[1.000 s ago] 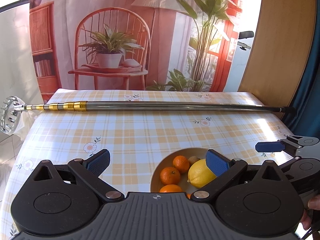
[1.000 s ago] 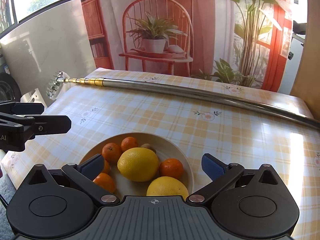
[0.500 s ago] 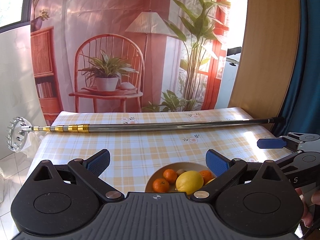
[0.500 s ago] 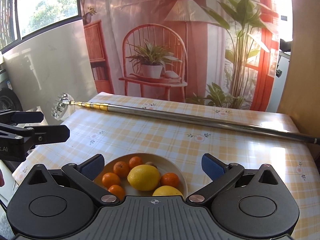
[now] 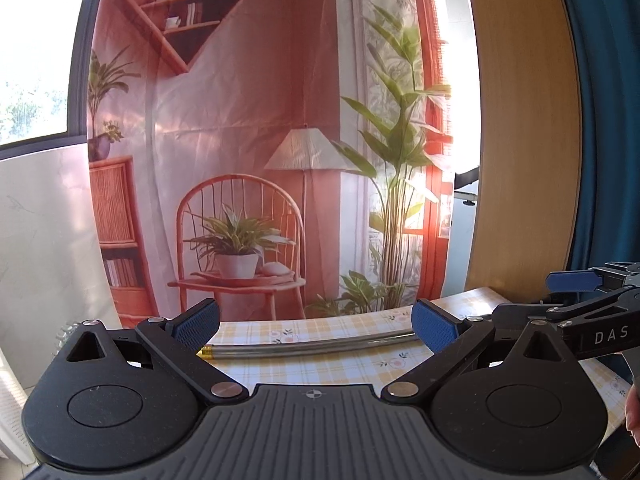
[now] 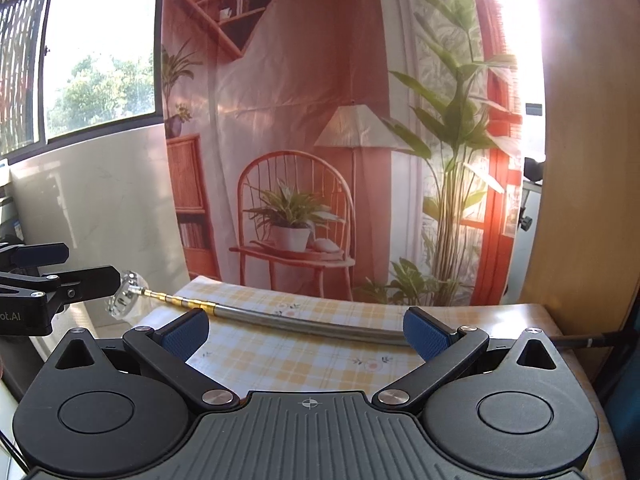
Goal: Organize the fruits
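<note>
Biggest thing in frame on both wrist cams is now the printed backdrop [image 6: 320, 120] with the chair and plant scene; a second ago both cams looked down at the counter, so I've tilted up and pulled back.

Counter [image 6: 304, 356], yellow check cloth, only shows as a thin strip past the fingers.

Telescopic metal pole [image 6: 304, 326] lies across the far side of the counter, spiked round head [image 6: 124, 300] hanging off its left end. Same pole [image 5: 312, 348] shows in the left view between the pads.

Left gripper [image 5: 316, 326]: jaws wide apart, nothing between them. Right gripper [image 6: 306, 330]: same, apart and empty. Each one shows at the edge of the other's view, so they sit side by side and level.

Fruit bowl with the lemons and mandarins has dropped out of both views. It was low centre half a second ago; my guess is it's now below frame, hidden under the gripper bodies. Can't confirm from here.

Read: nothing picked, sorting not started. Need to pitch back down to reacquire the bowl before any grasp.
</note>
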The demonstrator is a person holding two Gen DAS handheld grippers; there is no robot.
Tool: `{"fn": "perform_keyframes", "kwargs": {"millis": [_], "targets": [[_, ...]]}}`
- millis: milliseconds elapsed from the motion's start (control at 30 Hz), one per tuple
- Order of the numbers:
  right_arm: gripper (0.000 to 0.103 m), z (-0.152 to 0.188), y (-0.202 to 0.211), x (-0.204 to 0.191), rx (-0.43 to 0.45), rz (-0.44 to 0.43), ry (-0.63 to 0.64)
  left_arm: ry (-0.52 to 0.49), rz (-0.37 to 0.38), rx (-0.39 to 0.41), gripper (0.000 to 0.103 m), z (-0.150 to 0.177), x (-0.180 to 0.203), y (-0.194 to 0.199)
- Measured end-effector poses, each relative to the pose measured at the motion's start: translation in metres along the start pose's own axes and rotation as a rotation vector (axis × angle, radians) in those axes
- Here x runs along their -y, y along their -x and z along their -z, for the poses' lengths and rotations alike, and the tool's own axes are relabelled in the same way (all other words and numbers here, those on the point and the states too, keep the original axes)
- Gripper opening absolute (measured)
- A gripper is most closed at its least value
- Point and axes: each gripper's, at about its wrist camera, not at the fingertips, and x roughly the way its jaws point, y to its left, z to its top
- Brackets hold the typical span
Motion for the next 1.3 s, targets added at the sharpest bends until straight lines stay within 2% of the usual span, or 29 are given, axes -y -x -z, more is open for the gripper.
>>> {"fn": "perform_keyframes", "kwargs": {"millis": [133,267,800,1300], "targets": [[0.103,-0.006,0.008,0.002,0.031,0.025,0.016,0.0,0.021,0.007,0.103,-0.006,0.004,0.002],[0.103,-0.008,0.01,0.004,0.043,0.023,-0.001,-0.016,0.005,0.009,0.103,-0.006,0.007,0.002],[0.103,-0.005,0.015,0.003,0.054,0.027,-0.006,0.028,0.015,0.011,0.103,-0.004,-0.002,0.005],[0.103,-0.005,0.015,0.002,0.05,0.027,-0.01,0.06,0.058,0.015,0.103,-0.003,-0.004,0.006]]}}
